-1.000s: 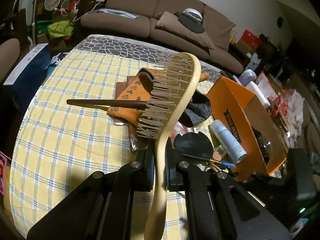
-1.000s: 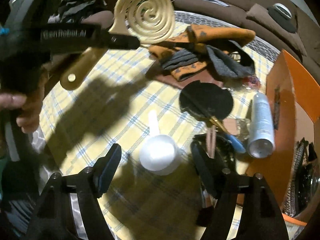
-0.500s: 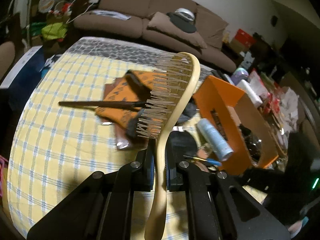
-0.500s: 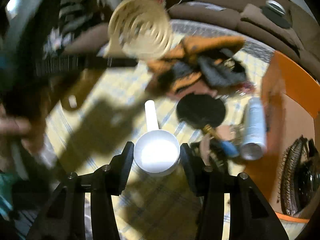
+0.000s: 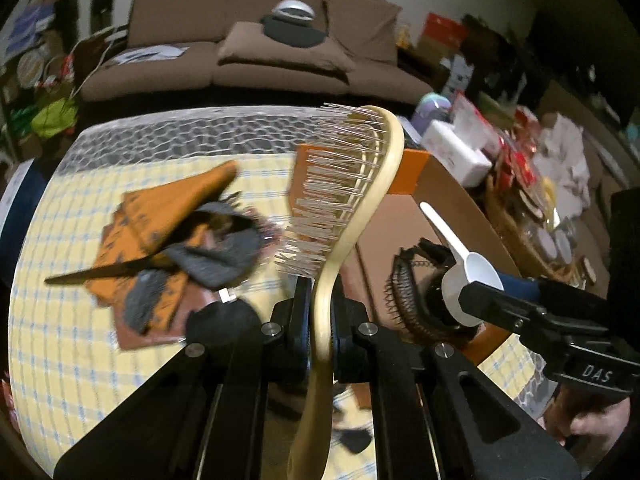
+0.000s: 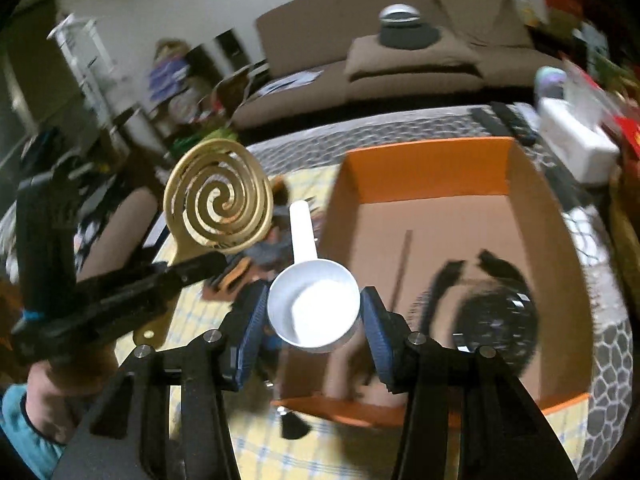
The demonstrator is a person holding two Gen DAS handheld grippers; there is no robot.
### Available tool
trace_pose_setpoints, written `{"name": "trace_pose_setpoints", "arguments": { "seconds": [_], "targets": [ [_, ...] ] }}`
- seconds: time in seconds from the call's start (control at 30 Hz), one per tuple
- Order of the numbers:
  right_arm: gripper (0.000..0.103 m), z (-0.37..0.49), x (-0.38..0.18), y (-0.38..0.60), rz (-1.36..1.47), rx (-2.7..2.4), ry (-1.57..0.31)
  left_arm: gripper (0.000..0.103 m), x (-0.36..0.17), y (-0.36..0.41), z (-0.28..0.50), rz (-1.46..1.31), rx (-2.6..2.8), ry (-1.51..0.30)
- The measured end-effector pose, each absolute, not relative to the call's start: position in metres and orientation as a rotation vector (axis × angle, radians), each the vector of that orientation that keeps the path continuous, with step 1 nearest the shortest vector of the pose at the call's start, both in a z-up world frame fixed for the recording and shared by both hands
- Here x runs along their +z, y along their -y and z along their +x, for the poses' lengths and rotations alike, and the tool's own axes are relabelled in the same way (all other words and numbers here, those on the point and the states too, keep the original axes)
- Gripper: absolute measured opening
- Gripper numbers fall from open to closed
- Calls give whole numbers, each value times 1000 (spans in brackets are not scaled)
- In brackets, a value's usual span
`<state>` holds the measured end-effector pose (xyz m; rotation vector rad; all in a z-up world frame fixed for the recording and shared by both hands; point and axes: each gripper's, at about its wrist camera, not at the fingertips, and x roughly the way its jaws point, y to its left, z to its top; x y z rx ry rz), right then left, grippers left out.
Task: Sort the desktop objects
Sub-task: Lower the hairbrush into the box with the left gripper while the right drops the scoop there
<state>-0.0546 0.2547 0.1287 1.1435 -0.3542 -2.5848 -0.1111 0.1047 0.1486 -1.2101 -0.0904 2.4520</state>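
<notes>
Your left claw (image 5: 320, 320) is clamping the pale wooden handle of the hairbrush (image 5: 352, 200), jaws pressed tight against it on both sides. The brush is standing up from between the fingers, its metal pins pointing to the left, its spiral-cut back (image 6: 218, 196) showing in the right wrist view.

Your right claw (image 6: 314, 316) is gripping the white scoop (image 6: 314, 308) by its bowl; the blue pads are pressing on both sides of the bowl, and the scoop's handle is pointing straight ahead, away from the claw. Those jaws have just been closing, and the scoop is the thing between them now.

Ahead of and below your right claw, the orange cardboard box (image 6: 428, 168) is lying open. Inside it, to the right of the claw, a dark bristled brush (image 6: 436, 280) and a dark round object (image 6: 496, 320) are resting on the box floor, too blurred to tell more.

To the left of your left claw, orange and grey cloths (image 5: 172, 232) are lying in a heap on the yellow checked tablecloth (image 5: 72, 340), with a dark thin stick (image 5: 100, 274) across them. A black disc (image 5: 224, 324) is sitting just left of that claw's fingers.
</notes>
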Motion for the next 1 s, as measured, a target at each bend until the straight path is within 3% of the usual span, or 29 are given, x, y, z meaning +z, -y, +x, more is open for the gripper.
{"name": "trace_pose_setpoints", "arguments": {
  "seconds": [0.57, 0.7, 0.87, 1.0],
  "targets": [
    [49, -46, 111, -348, 1217, -2661, 606, 7, 97, -254, -144, -1382, 2410, -358],
    [49, -47, 106, -353, 1243, -2656, 616, 7, 82, -263, -149, -1449, 2421, -385],
    [49, -46, 104, -353, 1260, -2653, 609, 7, 64, -272, -146, -1444, 2491, -614],
    [49, -48, 101, -351, 1278, -2649, 604, 8, 58, -273, -148, -1499, 2465, -632]
  ]
}}
